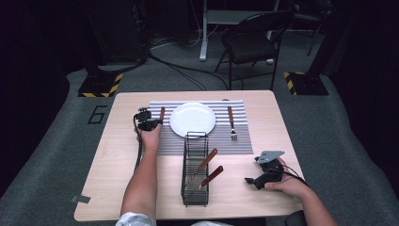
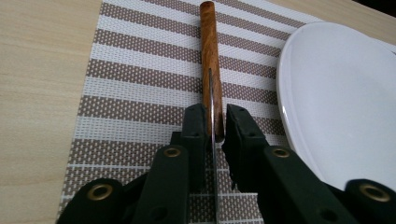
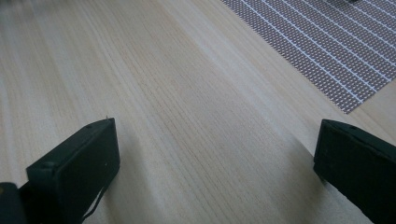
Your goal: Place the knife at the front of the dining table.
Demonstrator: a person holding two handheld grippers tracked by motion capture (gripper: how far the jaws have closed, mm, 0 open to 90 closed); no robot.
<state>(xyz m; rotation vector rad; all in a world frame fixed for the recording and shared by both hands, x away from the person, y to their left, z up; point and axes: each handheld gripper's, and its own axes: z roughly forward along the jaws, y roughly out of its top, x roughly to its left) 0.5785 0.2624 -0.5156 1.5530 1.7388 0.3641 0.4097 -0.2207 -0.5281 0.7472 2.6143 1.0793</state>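
A knife with a wooden handle lies on the striped placemat just left of the white plate, its thin blade turned edge-up. My left gripper straddles that blade where it meets the handle. A narrow gap shows on each side of the blade, so the pads do not press on it. From above, the left gripper sits at the mat's left edge beside the knife handle. My right gripper rests open over the bare table at the front right, and nothing lies between its jaws.
A fork with a wooden handle lies on the mat right of the plate. A black wire rack stands at the table's front middle and holds two more wooden-handled utensils. A chair stands beyond the table.
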